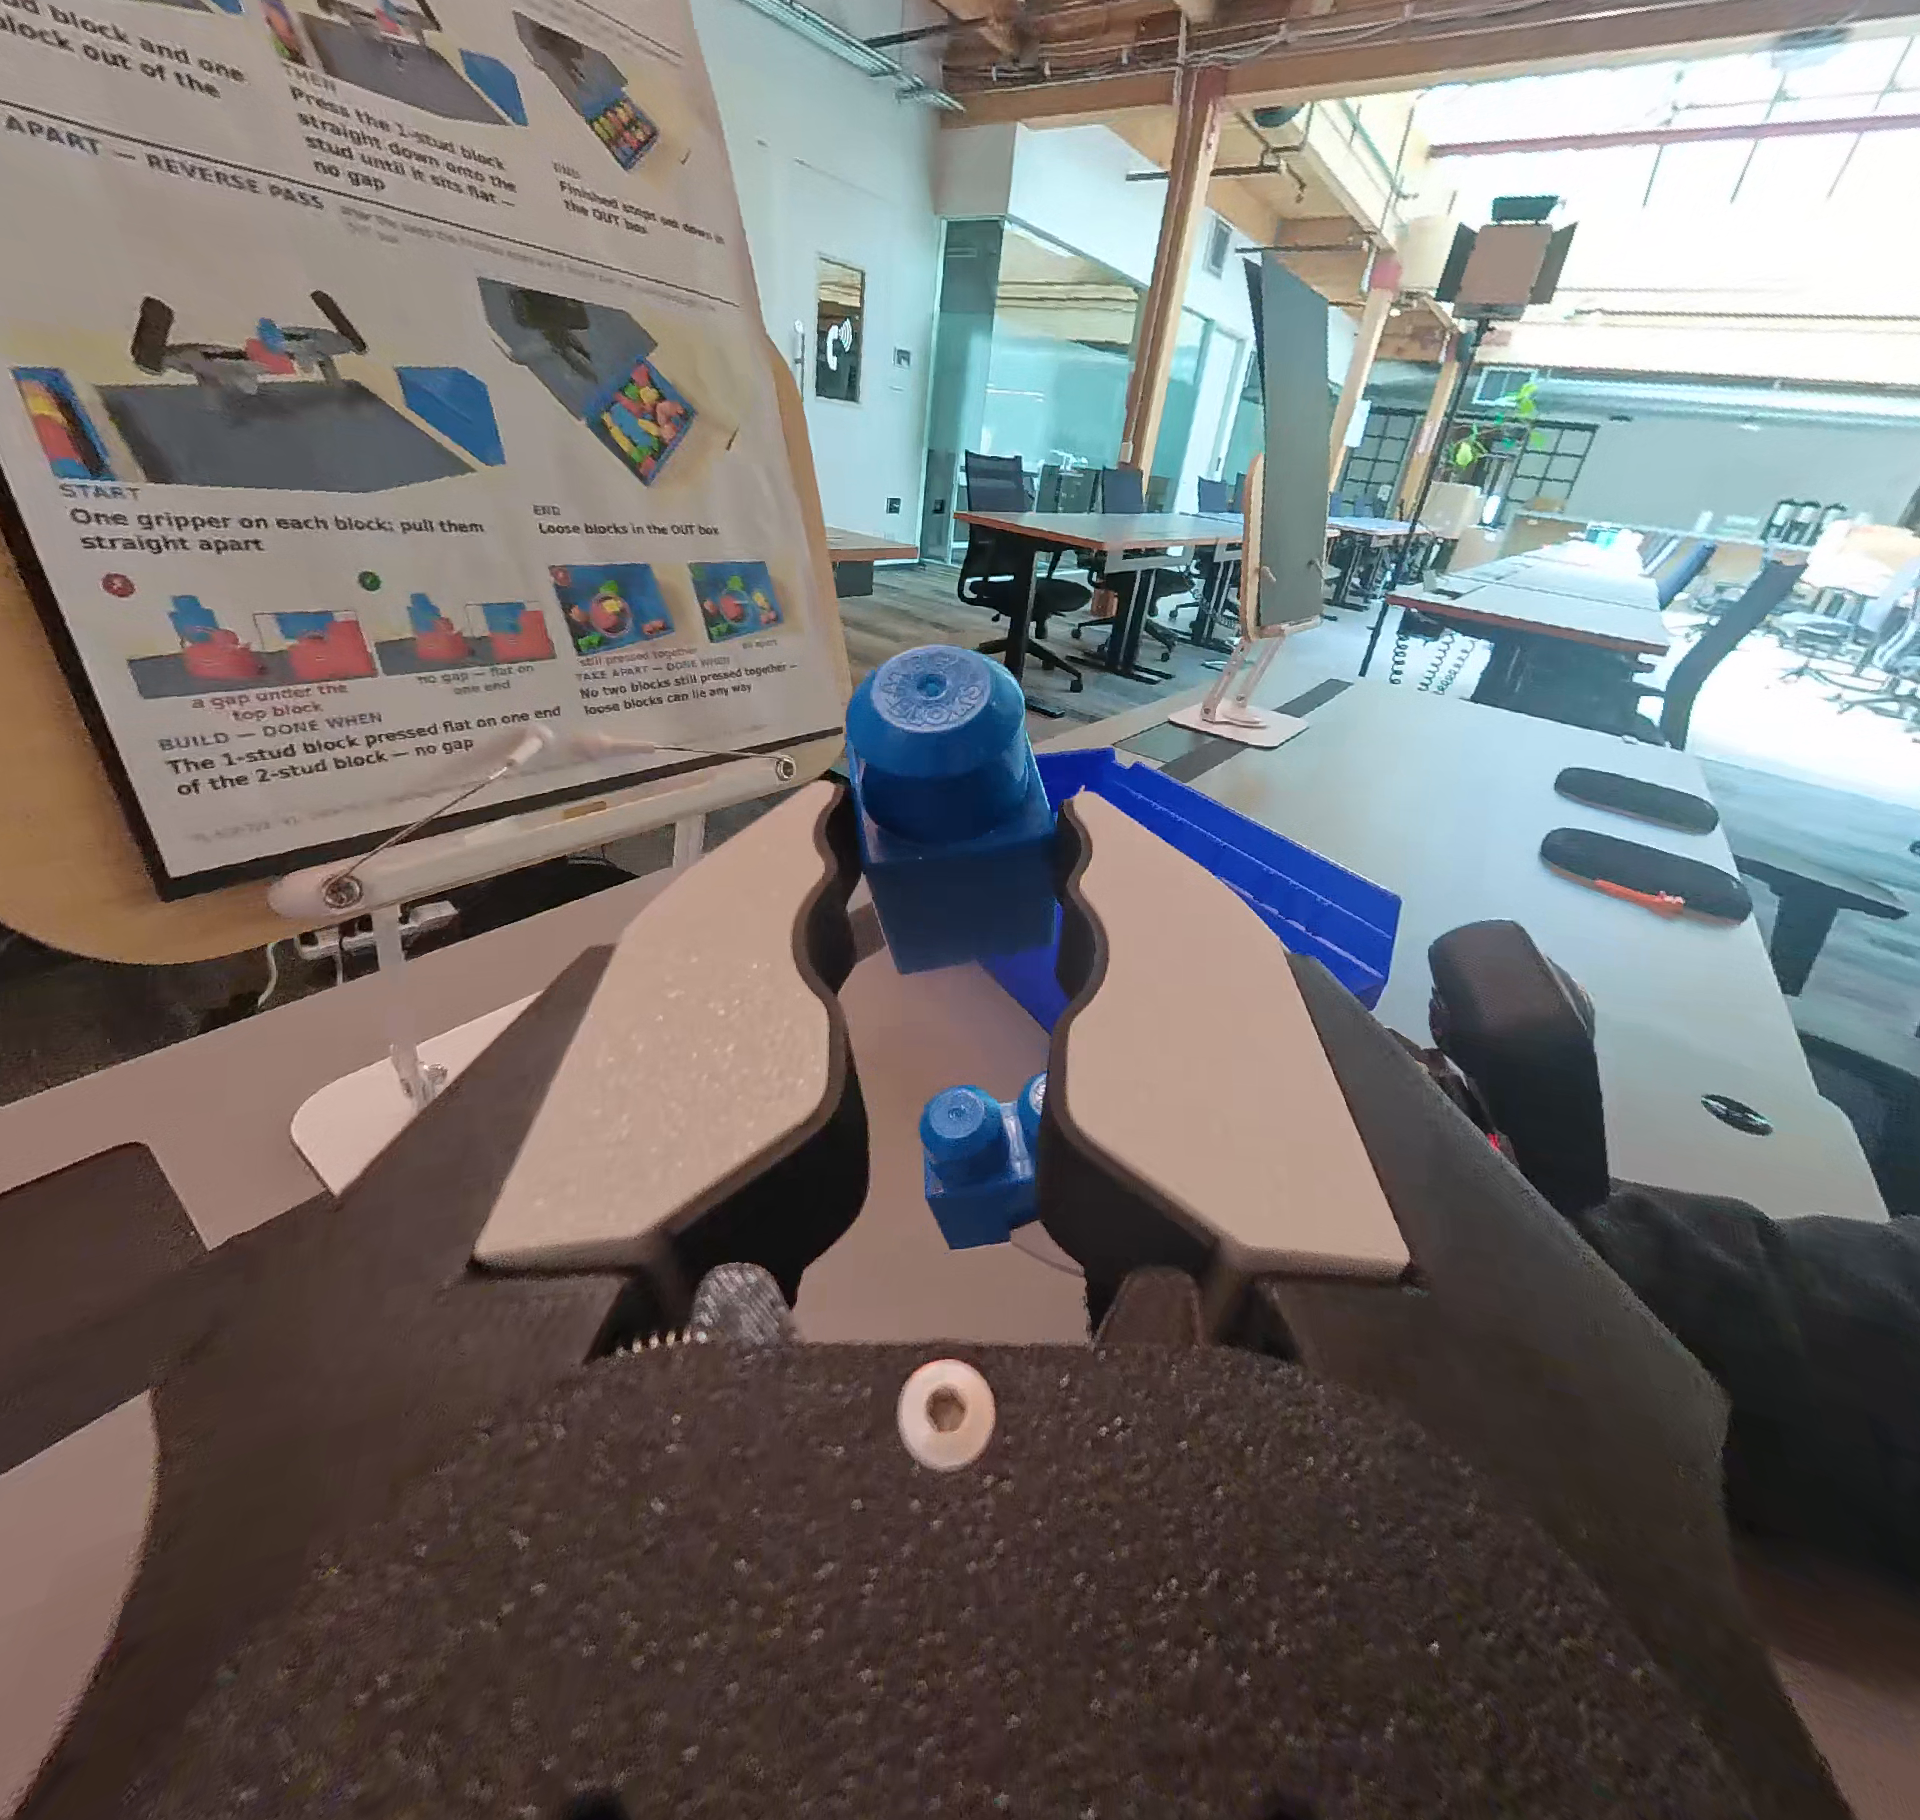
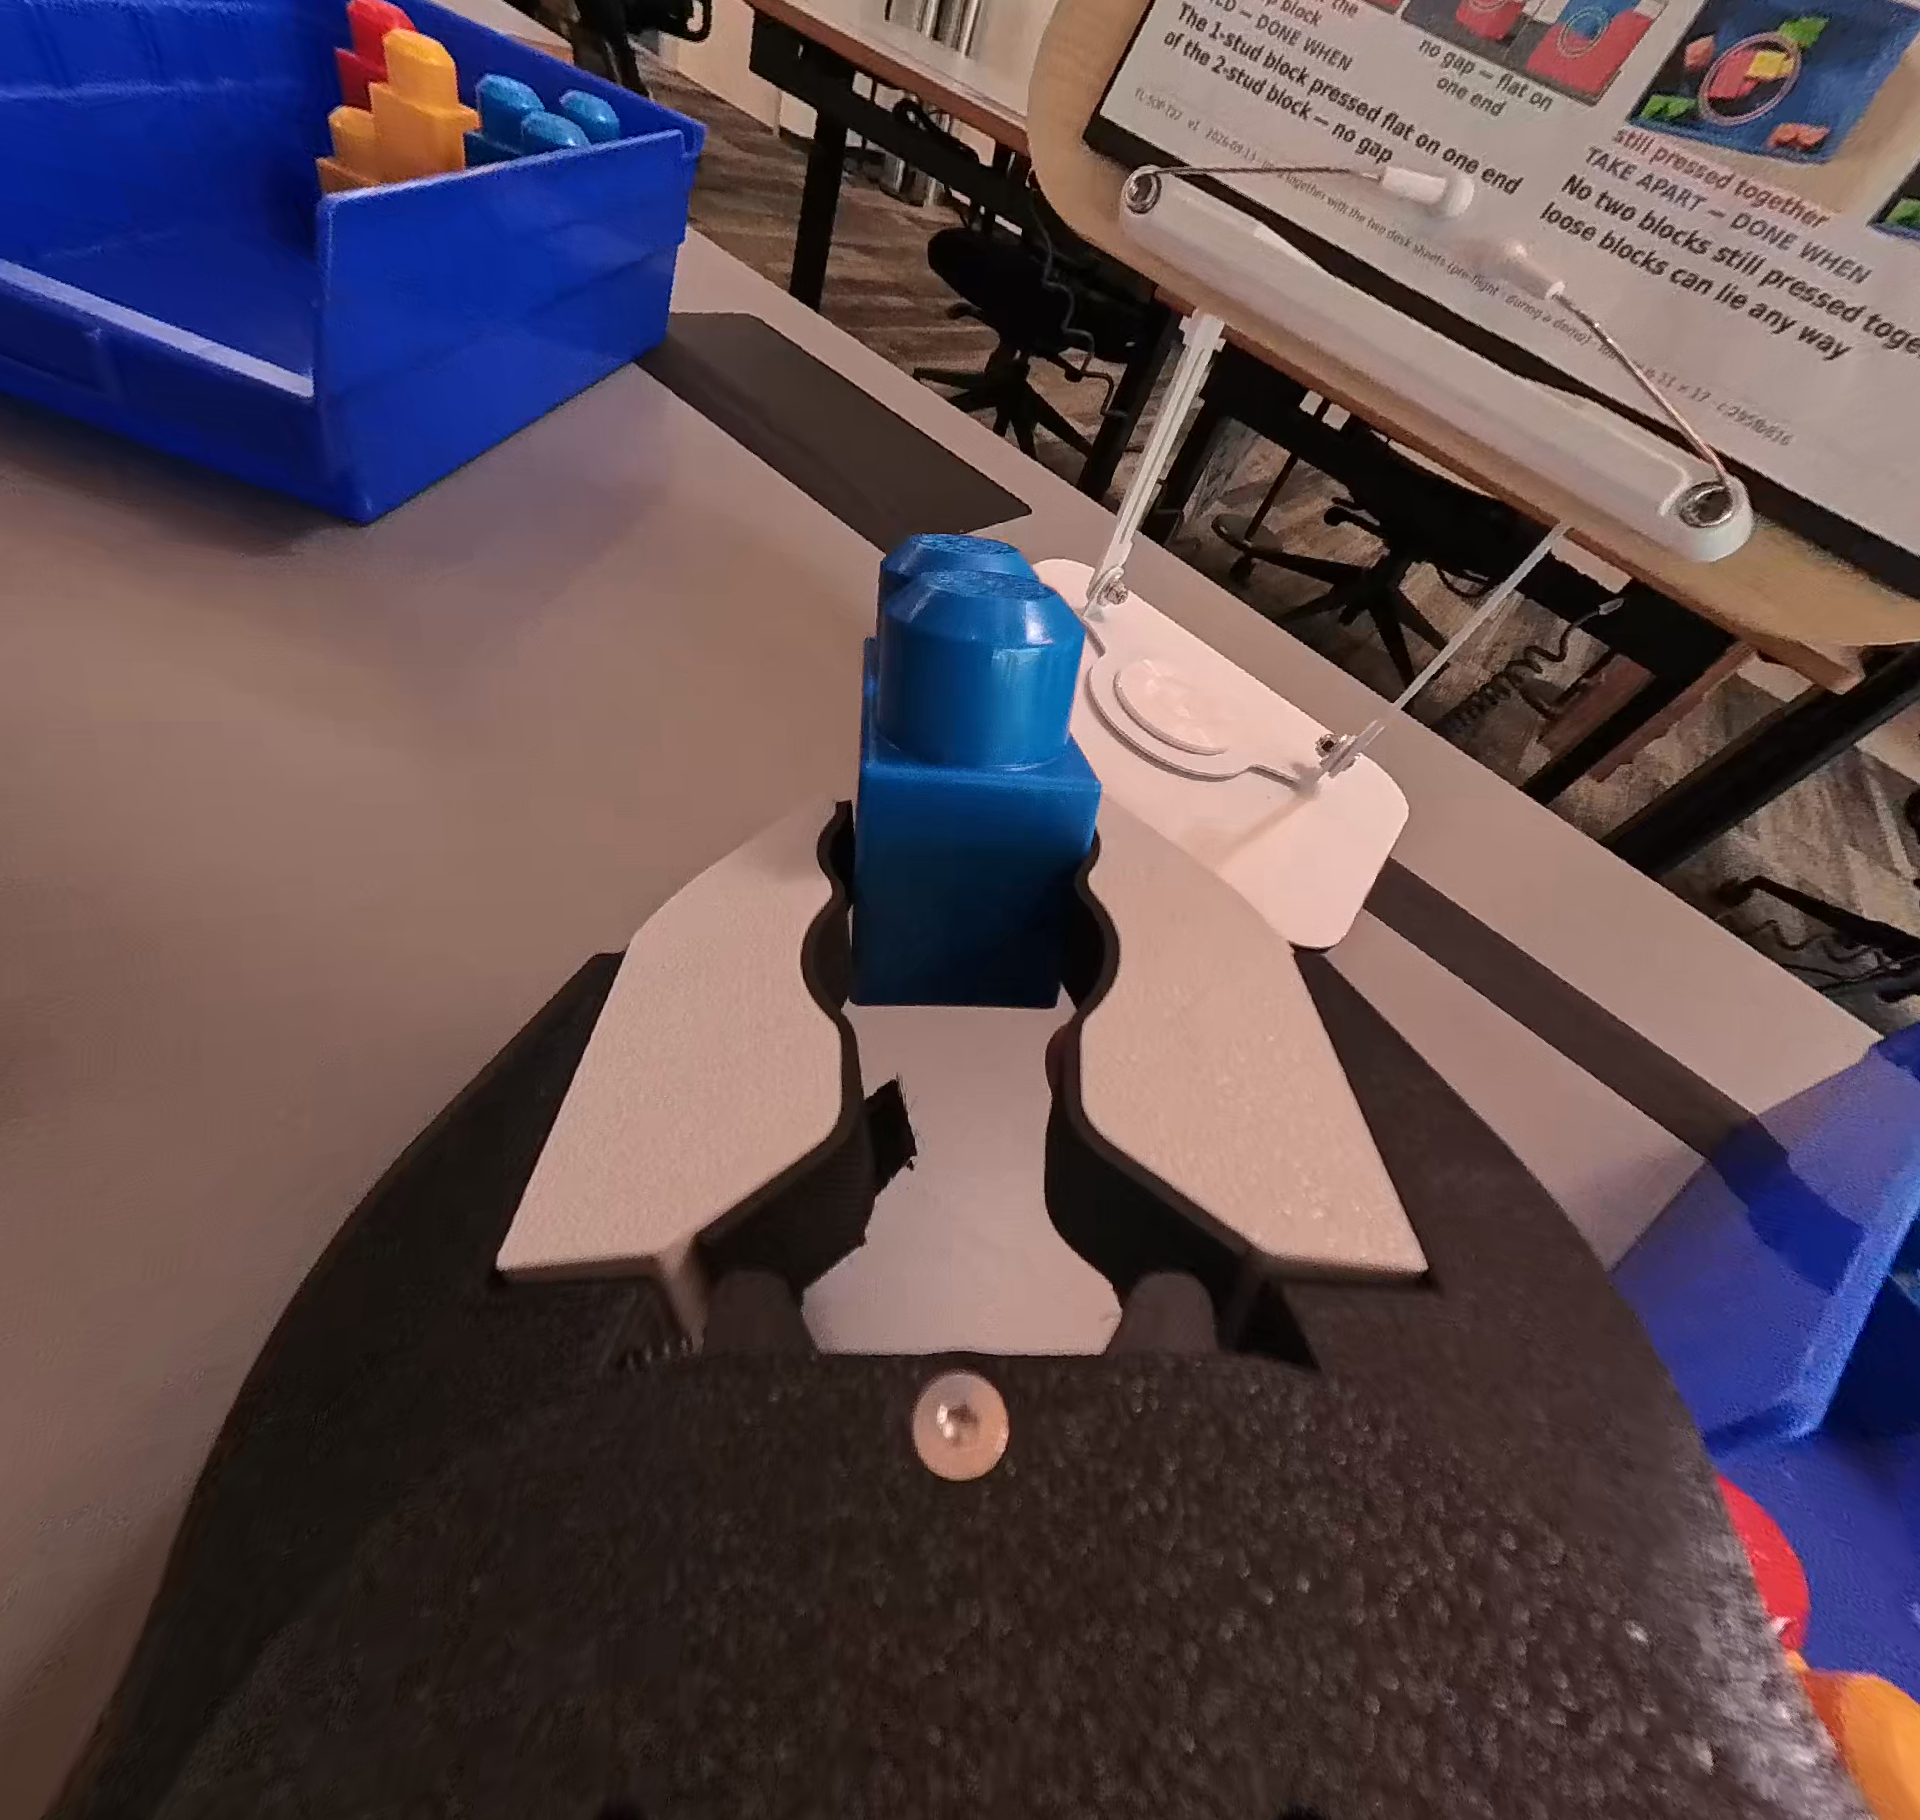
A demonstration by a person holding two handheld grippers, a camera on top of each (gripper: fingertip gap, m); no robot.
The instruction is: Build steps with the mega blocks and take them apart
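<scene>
The one-stud blue plastic mega block (image 1: 951,835) sits clamped between the left gripper (image 1: 951,897) fingers, above the grey table (image 1: 1455,835); the two-stud blue plastic block (image 2: 971,814) is pinched likewise in the right gripper (image 2: 971,923). Both look light, stiff and smooth, best gripped on flat side walls. The two-stud block's far stud is half hidden; the blue bin (image 2: 499,316) is cut off.

Left gripper (image 1: 961,861) clamps one-stud blue block (image 1: 956,835)
</scene>
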